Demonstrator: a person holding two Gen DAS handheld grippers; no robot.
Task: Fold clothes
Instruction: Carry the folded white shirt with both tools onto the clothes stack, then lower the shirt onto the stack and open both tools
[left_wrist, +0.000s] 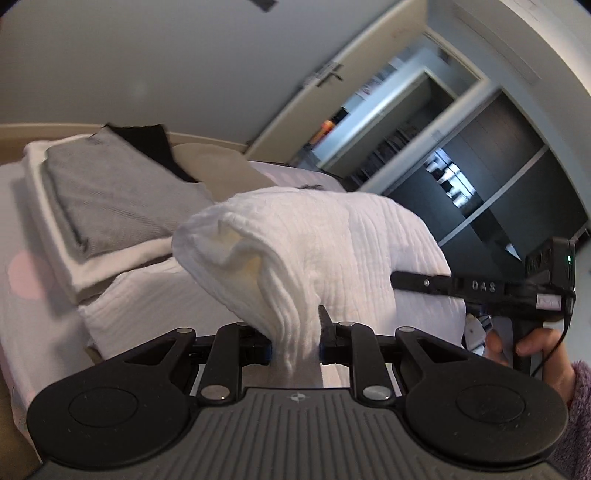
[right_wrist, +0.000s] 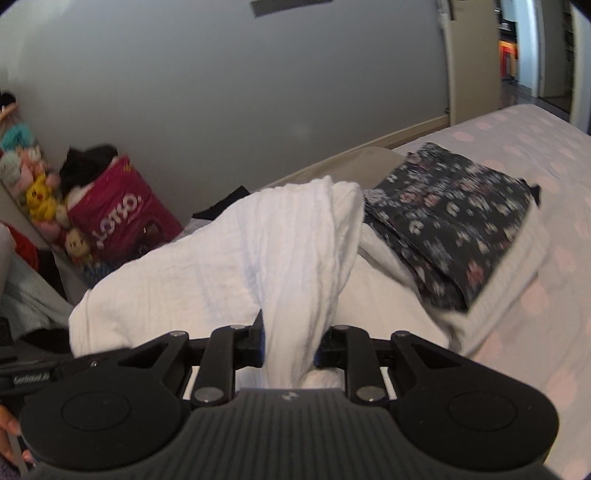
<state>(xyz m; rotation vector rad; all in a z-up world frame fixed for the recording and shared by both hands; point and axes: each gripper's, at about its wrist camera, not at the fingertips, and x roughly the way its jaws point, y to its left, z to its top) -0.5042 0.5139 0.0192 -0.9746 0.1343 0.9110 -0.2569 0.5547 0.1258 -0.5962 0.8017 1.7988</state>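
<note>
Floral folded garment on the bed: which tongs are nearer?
Right. The right tongs, shut on the white garment, sit just short of the floral garment; the left tongs view never shows it.

We have 2 wrist fisheyes, each looking down along its jaws, close above the bed (right_wrist: 535, 155). Our left view faces the doorway (left_wrist: 406, 122), our right the grey wall (right_wrist: 258, 103). Both share the white garment (left_wrist: 314, 236).

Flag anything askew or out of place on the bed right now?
Nothing damaged or spilled. The white garment hangs bunched between both grippers, mid-fold. The floral folded piece sits slightly skewed on its stack; the grey folded stack looks tidy.
</note>
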